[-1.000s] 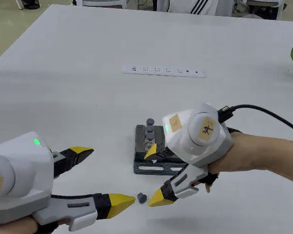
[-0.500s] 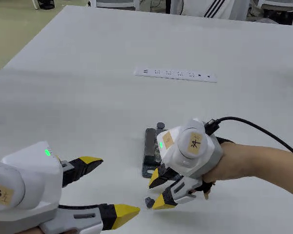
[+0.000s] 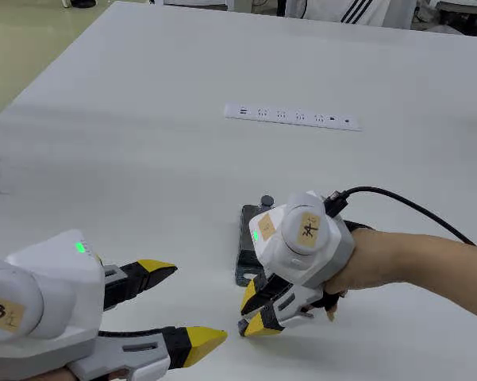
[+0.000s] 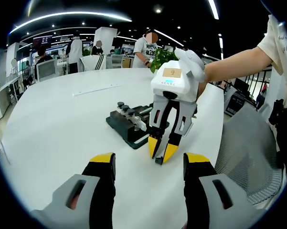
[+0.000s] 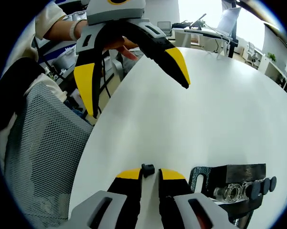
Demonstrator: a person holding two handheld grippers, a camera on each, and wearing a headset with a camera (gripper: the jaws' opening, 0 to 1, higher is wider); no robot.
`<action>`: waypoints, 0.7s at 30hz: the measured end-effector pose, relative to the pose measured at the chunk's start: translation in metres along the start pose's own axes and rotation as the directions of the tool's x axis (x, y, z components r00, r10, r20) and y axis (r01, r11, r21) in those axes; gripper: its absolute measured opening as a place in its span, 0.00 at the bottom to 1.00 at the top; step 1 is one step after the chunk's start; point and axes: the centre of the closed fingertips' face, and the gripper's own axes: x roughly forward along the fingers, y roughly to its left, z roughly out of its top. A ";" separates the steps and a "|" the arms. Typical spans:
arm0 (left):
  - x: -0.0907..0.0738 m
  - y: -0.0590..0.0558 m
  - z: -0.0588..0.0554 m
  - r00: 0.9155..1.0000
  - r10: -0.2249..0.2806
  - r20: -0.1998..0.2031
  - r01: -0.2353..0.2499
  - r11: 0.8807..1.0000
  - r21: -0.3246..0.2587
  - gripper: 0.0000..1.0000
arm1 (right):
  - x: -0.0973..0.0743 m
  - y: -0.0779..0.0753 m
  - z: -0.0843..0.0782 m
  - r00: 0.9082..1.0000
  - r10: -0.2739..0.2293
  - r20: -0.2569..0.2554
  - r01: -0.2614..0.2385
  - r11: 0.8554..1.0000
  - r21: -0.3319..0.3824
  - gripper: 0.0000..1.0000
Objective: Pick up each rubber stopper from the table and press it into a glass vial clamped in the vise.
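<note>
Rubber stopper (image 5: 147, 168): on the table, near the vise (image 5: 231, 172).
Right gripper (image 5: 149, 174): nearly closed, pinching it at the tips; you should squeeze firmly before lifting.
Left gripper (image 3: 194, 305): wide open, empty.

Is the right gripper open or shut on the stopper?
Nearly shut: the right gripper has its jaws close on either side of the stopper; actual grip cannot be told.

Right hand-held gripper (image 3: 249, 311) tipped down at the bench, forearm (image 3: 417, 262) in from the right, jaws nrly together, tips pinching rubber stopper (image 5: 147, 169). Left hand-held gripper (image 3: 197, 304) low, btm-left, jaws wide apart.
</note>
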 end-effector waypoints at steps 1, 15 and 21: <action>0.000 0.000 0.000 1.000 0.001 -0.001 -0.001 1.000 0.002 0.56 | 0.001 0.000 0.000 1.000 0.000 0.001 0.000 1.000 0.002 0.09; 0.001 -0.001 -0.001 1.000 -0.007 0.007 0.007 1.000 -0.006 0.55 | 0.003 0.002 0.003 0.999 -0.005 0.041 -0.002 0.984 0.178 0.05; 0.001 -0.001 0.002 1.000 -0.009 0.020 0.009 1.000 -0.008 0.54 | -0.005 0.003 0.002 0.994 -0.041 0.099 0.003 0.934 0.357 0.05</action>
